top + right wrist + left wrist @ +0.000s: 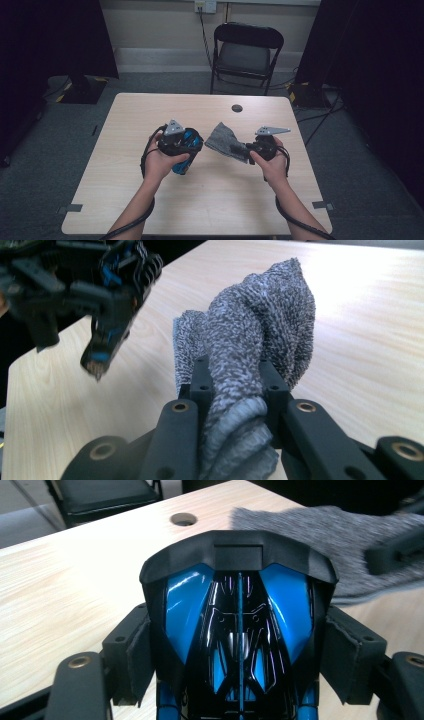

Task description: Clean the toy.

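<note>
Tabletop (215, 195) — cloth (260, 335), blue-black object (239, 630)

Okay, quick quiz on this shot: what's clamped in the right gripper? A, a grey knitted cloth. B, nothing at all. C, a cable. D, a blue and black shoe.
A: in the right gripper view the right gripper has its jaws pinched shut on a bunched grey knitted cloth, while the blue and black shoe sits between the left gripper's pads.

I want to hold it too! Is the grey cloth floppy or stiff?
Probably floppy: the grey cloth bunches and folds where the right gripper pinches it. It looks light, since its free end droops loosely. Its fuzzy knit likely isn't slippery.
</note>
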The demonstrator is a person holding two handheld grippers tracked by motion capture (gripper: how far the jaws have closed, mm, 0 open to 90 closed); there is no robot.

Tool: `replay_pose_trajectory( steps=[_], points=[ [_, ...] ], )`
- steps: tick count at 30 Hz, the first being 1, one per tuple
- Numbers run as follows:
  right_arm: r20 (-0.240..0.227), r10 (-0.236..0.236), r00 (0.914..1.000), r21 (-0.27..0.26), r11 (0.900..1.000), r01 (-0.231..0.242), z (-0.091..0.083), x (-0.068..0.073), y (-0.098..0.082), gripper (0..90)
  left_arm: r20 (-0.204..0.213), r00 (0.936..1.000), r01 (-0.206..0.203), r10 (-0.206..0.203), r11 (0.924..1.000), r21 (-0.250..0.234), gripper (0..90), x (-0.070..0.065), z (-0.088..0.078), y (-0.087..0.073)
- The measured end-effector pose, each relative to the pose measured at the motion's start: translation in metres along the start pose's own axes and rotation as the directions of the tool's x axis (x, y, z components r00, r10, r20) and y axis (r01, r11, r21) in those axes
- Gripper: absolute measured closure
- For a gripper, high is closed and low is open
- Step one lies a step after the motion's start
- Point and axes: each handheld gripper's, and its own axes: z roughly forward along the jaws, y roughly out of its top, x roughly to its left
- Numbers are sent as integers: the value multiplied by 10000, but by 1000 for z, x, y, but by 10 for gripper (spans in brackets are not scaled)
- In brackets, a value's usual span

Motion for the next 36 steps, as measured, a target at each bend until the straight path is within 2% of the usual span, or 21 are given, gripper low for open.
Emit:
replay_pose_trajectory(
  steps=[3, 6, 12, 16, 23, 26, 36],
  points=[
    [109, -59, 9999, -93, 9999, 60, 6, 6, 7, 745, 129, 9998, -169, 168, 9998, 62, 255, -7, 5, 2],
    [177, -54, 9998, -340, 9994, 60, 12, 12, 13, 745, 250, 9995, -174, 170, 9997, 148, 255, -12, 9, 4],
    [-385, -149, 9991, -296, 9995, 138, 23, 23, 18, 745, 237, 9995, -200, 194, 9996, 218, 255, -12, 12, 8],
    [-694, -143, 9975, -315, 9994, 121, 26, 24, 14, 746, 307, 9994, -150, 140, 9994, 313, 255, -10, 13, 8],
    [-913, -273, 9955, -196, 9995, 256, 27, 24, 11, 747, 375, 9992, -179, 160, 9986, 497, 255, -10, 17, 13],
    [-935, -390, 9948, -132, 9992, 380, 27, 24, 10, 747, 394, 9991, -204, 180, 9979, 619, 255, -10, 18, 15],
    [-901, -306, 9955, -4, 9995, 307, 29, 21, 8, 747, 429, 9990, -131, 105, 9981, 599, 255, -11, 21, 22]
  ],
)
